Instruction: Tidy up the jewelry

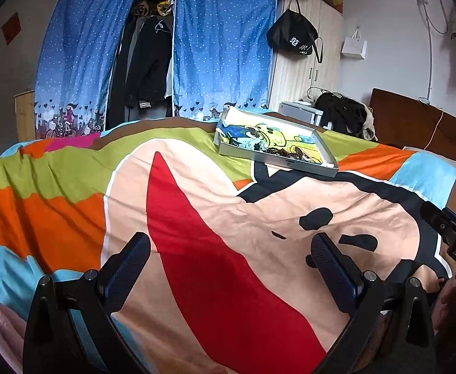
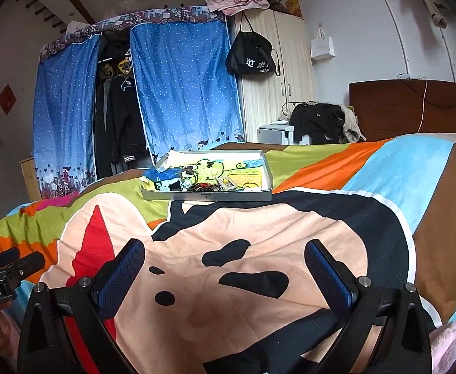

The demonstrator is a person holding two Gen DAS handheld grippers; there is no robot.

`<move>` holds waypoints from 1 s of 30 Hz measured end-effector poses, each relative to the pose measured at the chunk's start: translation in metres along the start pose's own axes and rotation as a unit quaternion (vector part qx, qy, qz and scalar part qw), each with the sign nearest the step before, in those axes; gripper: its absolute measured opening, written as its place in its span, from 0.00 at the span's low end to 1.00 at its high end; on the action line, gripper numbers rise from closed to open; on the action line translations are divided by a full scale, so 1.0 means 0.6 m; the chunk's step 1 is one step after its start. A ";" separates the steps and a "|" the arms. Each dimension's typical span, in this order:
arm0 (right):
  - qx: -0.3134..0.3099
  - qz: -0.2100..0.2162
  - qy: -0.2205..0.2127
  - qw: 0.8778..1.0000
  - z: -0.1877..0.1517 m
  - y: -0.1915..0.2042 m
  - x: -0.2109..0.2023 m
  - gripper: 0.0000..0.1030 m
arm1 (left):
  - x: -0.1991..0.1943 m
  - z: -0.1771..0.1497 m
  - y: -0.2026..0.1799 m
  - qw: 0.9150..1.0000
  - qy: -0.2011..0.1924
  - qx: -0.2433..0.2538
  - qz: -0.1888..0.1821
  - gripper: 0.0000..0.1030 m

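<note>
A shallow grey box lined with a cartoon drawing lies on the bed's far side. Jewelry is heaped near its front wall: dark beads, a white clasp-like piece and small dark items. My left gripper is open, low over the quilt, well short of the box. My right gripper is open too, also short of the box with nothing between its fingers. Each gripper shows at the edge of the other's view: the right gripper and the left gripper.
The colourful cartoon quilt covers the bed. Behind it stand a blue fabric wardrobe with hanging clothes, a light wooden closet with a black bag, and a brown headboard.
</note>
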State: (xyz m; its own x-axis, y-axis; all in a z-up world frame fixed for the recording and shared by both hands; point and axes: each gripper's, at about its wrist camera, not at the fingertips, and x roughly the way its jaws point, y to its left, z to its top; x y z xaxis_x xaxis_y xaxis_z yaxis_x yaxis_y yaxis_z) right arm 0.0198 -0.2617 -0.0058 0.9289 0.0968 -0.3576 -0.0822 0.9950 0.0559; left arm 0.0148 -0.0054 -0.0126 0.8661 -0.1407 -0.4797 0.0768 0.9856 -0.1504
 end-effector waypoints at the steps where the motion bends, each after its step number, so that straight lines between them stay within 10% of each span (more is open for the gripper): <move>1: 0.000 0.000 0.000 1.000 0.000 0.000 0.000 1.00 | 0.000 0.000 0.000 1.000 0.000 0.000 0.000 0.98; 30: -0.002 0.001 0.001 1.000 -0.001 0.003 0.001 1.00 | -0.001 -0.002 0.002 1.000 0.001 0.000 0.002 0.98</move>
State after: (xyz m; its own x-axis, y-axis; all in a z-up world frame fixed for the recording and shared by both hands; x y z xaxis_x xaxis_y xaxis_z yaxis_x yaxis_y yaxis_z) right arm 0.0202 -0.2600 -0.0065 0.9282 0.0986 -0.3588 -0.0852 0.9950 0.0530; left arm 0.0136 -0.0045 -0.0135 0.8658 -0.1366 -0.4814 0.0728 0.9862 -0.1488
